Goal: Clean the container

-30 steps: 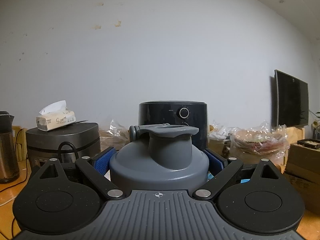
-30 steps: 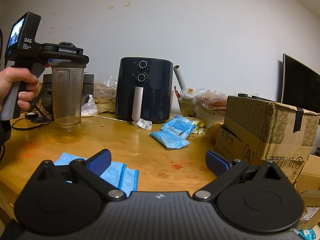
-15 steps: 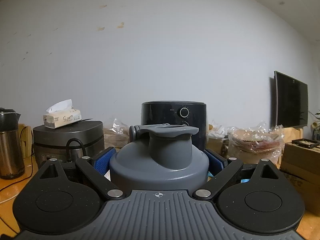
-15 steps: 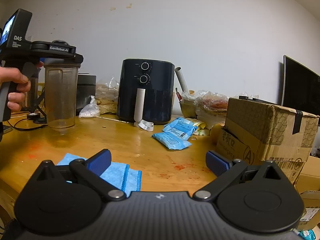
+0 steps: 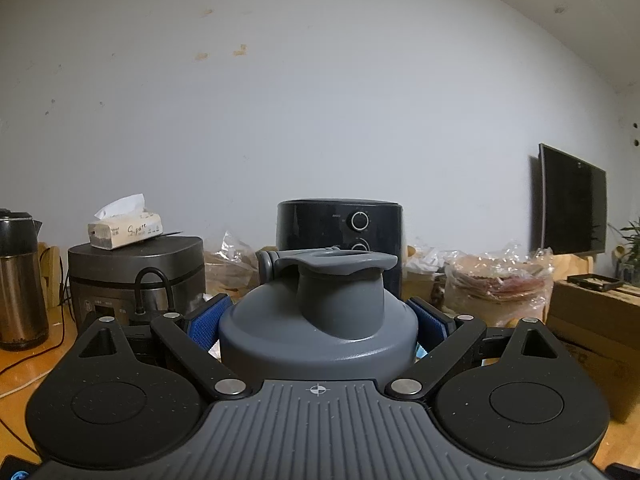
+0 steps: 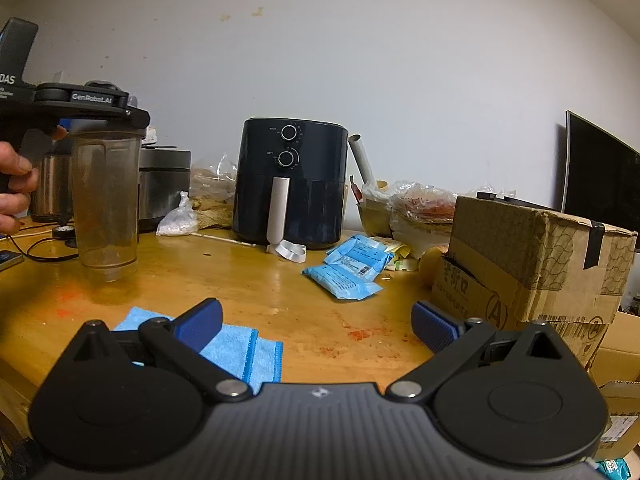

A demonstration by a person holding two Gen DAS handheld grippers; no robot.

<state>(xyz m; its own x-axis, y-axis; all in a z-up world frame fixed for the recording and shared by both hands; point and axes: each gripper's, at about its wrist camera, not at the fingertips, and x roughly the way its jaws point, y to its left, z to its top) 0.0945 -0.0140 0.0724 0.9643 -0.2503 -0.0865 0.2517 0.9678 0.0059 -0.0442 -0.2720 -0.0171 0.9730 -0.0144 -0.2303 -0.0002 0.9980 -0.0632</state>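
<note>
Grey lid (image 5: 320,320) fills the left wrist view, left gripper (image 5: 318,322) clamped on it in front of the air fryer (image 5: 340,240), likely steadying the container upright. Right wrist view: container (image 6: 106,204) standing left of the air fryer on the table (image 6: 240,280); right gripper (image 6: 316,322) spread wide, empty, above the blue cloth (image 6: 240,348), probably to fetch it for wiping.

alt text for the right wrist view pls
Open right gripper hovers above a folded blue cloth on a stained wooden table. At left, the left gripper grips a cloudy shaker bottle by its lid.
</note>
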